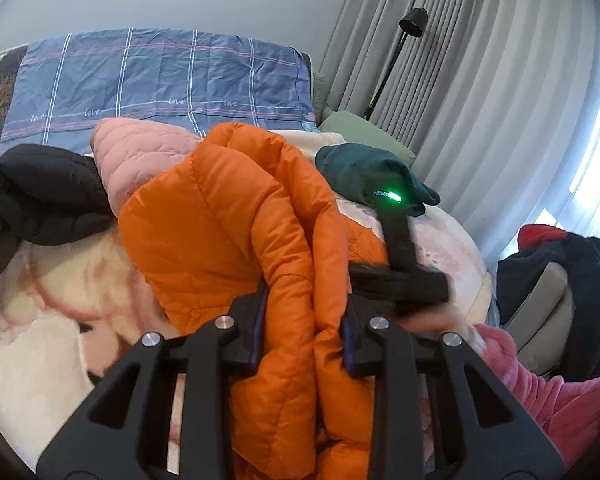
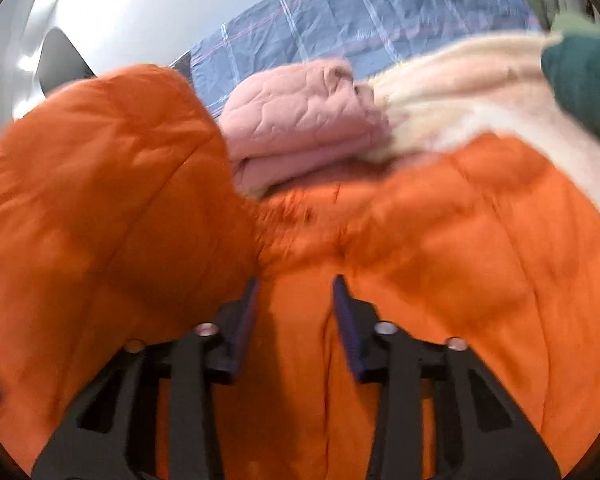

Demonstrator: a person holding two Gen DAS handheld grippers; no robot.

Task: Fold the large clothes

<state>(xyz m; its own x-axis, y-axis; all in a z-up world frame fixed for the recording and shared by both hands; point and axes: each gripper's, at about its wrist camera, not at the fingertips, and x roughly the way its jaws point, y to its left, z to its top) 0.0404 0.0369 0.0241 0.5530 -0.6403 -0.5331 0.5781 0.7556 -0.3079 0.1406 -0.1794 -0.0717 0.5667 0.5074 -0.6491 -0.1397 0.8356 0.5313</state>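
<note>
An orange puffer jacket (image 1: 228,224) is bunched up over the bed. My left gripper (image 1: 305,320) is shut on a thick fold of it, with fabric filling the gap between the fingers. The right gripper's black body with a green light (image 1: 396,268) shows just right of the jacket in the left wrist view. In the right wrist view the orange jacket (image 2: 440,240) fills the lower frame. My right gripper (image 2: 296,300) sits with its jaws around a fold of the jacket, fabric between the fingers. The view is blurred.
A folded pink quilted jacket (image 2: 300,120) lies behind the orange one. A black jacket (image 1: 48,192) lies to the left and a dark green garment (image 1: 364,172) to the right. A cream blanket (image 1: 40,320) covers the bed. A blue plaid sheet (image 1: 160,80) covers the headboard. A floor lamp (image 1: 412,24) stands by the curtains.
</note>
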